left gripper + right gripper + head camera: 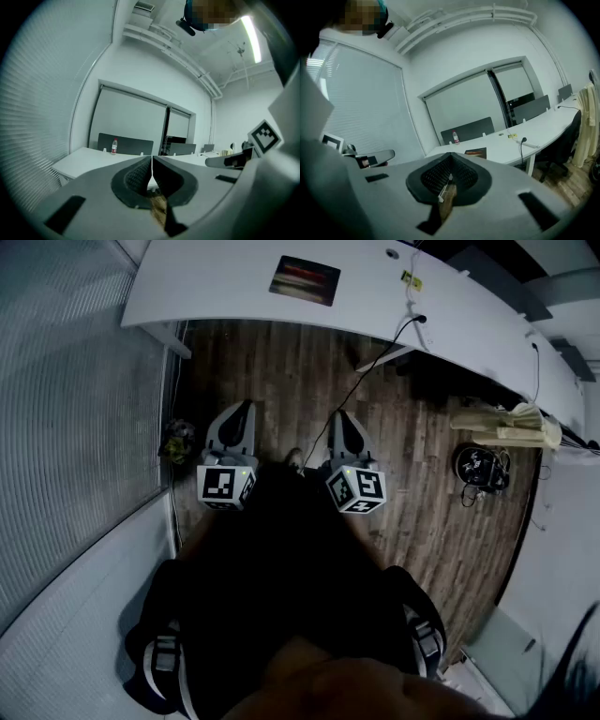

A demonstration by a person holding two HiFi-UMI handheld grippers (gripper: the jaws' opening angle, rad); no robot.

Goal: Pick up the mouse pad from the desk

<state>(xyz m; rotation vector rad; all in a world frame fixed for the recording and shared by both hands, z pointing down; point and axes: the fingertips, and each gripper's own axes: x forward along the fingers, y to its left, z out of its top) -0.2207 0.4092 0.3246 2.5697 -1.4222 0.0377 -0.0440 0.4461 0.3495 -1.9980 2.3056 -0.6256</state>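
Note:
The mouse pad [305,279] is a dark rectangle with a reddish print, lying flat on the white curved desk [216,287] ahead of me. In the right gripper view the mouse pad [476,152] shows just beyond the jaw tips, near the desk's front edge. My left gripper [247,406] and right gripper [338,415] hang side by side over the wooden floor, well short of the desk. Both are shut with nothing between the jaws. The left gripper [152,161] points at the desk's left end; the right gripper [450,159] points towards the pad.
A water bottle [455,137] stands at the desk's back by a dark partition. A black cable [375,357] drops from the desk to the floor. A chair draped with a beige garment [511,426] and a black object [480,465] sit at the right. Window blinds [66,409] line the left.

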